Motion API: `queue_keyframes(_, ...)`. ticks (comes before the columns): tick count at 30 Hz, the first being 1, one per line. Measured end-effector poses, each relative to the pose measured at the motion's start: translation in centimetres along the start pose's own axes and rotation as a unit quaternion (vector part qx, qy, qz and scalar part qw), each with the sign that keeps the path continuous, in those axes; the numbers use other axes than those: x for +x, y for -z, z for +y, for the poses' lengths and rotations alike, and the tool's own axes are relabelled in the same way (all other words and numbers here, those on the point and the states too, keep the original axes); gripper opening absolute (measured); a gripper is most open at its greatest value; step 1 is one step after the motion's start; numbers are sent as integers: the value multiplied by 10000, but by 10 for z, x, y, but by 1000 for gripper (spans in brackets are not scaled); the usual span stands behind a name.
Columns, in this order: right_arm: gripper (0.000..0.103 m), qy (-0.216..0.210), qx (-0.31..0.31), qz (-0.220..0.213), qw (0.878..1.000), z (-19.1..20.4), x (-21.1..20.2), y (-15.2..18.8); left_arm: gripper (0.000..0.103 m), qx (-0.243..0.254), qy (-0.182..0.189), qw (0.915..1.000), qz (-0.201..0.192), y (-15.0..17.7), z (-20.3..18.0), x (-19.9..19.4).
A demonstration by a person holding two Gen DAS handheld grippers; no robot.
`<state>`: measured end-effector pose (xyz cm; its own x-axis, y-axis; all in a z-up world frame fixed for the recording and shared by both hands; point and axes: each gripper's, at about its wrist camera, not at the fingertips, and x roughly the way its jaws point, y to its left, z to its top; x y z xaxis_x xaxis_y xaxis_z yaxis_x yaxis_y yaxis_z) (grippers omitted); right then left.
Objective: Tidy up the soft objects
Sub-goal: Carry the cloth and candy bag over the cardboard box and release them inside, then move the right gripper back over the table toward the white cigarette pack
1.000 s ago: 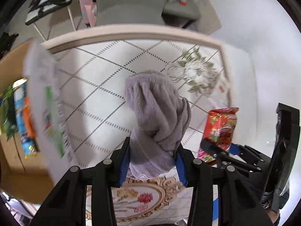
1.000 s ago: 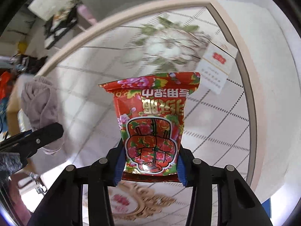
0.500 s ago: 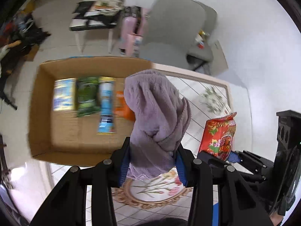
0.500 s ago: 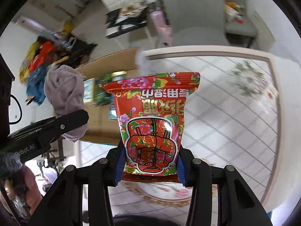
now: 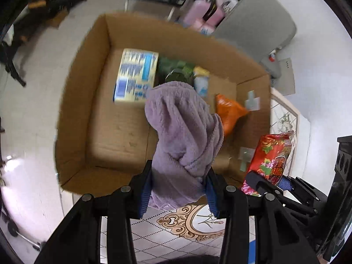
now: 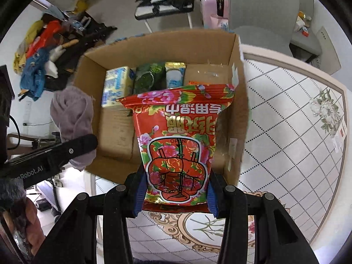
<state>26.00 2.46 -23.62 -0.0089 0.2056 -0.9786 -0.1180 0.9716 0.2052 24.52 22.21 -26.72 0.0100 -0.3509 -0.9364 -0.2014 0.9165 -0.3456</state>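
Note:
My left gripper [image 5: 178, 189] is shut on a bunched lilac towel [image 5: 184, 136] and holds it in the air above the near side of an open cardboard box [image 5: 77, 101]. My right gripper [image 6: 175, 194] is shut on a red flowered wet-wipes pack [image 6: 178, 145], held upright over the box's [image 6: 238, 101] near right corner. The towel also shows at the left of the right wrist view [image 6: 72, 114]; the red pack shows at the right of the left wrist view [image 5: 270, 160].
The box holds a blue-and-yellow pack [image 5: 136, 74], a green pack [image 5: 173, 72], a small blue-white pack [image 5: 201, 83] and an orange bag [image 5: 231, 112]. It stands left of the tiled-pattern table [image 6: 290, 136]. A grey chair [image 5: 257, 24] and clutter lie beyond.
Both grippers have swung left from over the table to over the cardboard box, still holding the towel and the red pack. The box now fills both views.

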Motion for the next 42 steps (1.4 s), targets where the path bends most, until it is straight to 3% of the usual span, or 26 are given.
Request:
queue_keyframes(8, 48, 194, 150, 309, 9992, -8, 53, -9, 40, -2, -84, 9986, 523, -11, 13, 41)
queue_keyframes(16, 51, 157, 214, 567, 9980, -12, 80, -14, 46, 18, -680, 9957, 631, -11, 15, 56)
queue_keyframes(19, 68, 182, 220, 488, 9984, -12, 78, -14, 65, 116, -907, 9943, 543, -11, 12, 54)
queue_keyframes(21, 70, 186, 206, 441, 9986, -11, 74, -15, 76, 157, -995, 9937, 501, -10, 10, 50)
queue_keyframes(23, 71, 220, 190, 420, 9987, -12, 70, -16, 78, 208, -993, 9939, 422, -9, 5, 43)
queue_keyframes(25, 72, 262, 186, 383, 9988, -12, 64, -15, 95, 238, -996, 9941, 366, -7, 0, 37)
queue_keyframes(29, 91, 392, 152, 295, 9987, -12, 52, -9, 98, 291, -1080, 9937, 63, 2, -9, 17)
queue_keyframes(36, 94, 816, 140, 92, 9965, -10, 23, 7, 98, 563, -1327, 9884, -476, 21, -26, -17)
queue_keyframes(42, 94, 833, 134, -157, 9963, -7, -10, 28, 98, 669, -1457, 9838, -802, 47, -37, -40)
